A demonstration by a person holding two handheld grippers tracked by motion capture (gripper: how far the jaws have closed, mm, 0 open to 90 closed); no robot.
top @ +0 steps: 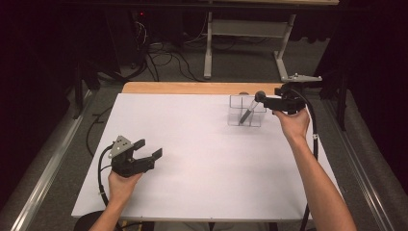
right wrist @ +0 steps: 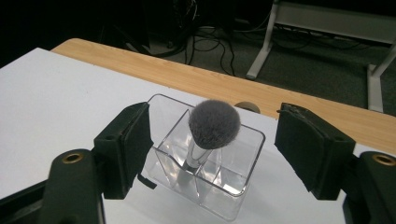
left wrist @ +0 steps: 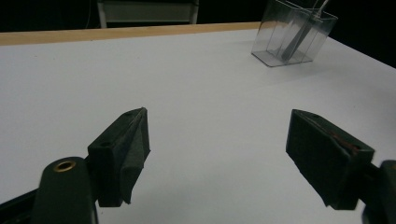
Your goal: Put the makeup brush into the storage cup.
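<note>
Brush first: it stands in a clear plastic organizer on the far right part of the desk, its handle down in one of the compartments and leaning, its round grey head poking above the rim. In the high view the brush tilts from the container's lower left up toward the right, with the head near the upper right corner of the organizer. The organizer has inner walls that split it into several cells; which cell holds the handle's tip cannot be told exactly.

The right gripper hangs just behind and above the organizer, its fingers spread wide to either side of the brush head, touching neither the brush nor the plastic. In the high view the right gripper sits just right of the container, held by a hand whose forearm comes in from the lower right.

The left gripper is well apart, near the front left of the desk, held low in the other hand. Its fingers are also spread wide with only bare white desk between them; from that gripper's own camera the organizer shows far off at the upper right.

A strip of wood edges the desk's far side, with cables on the floor beyond.
</note>
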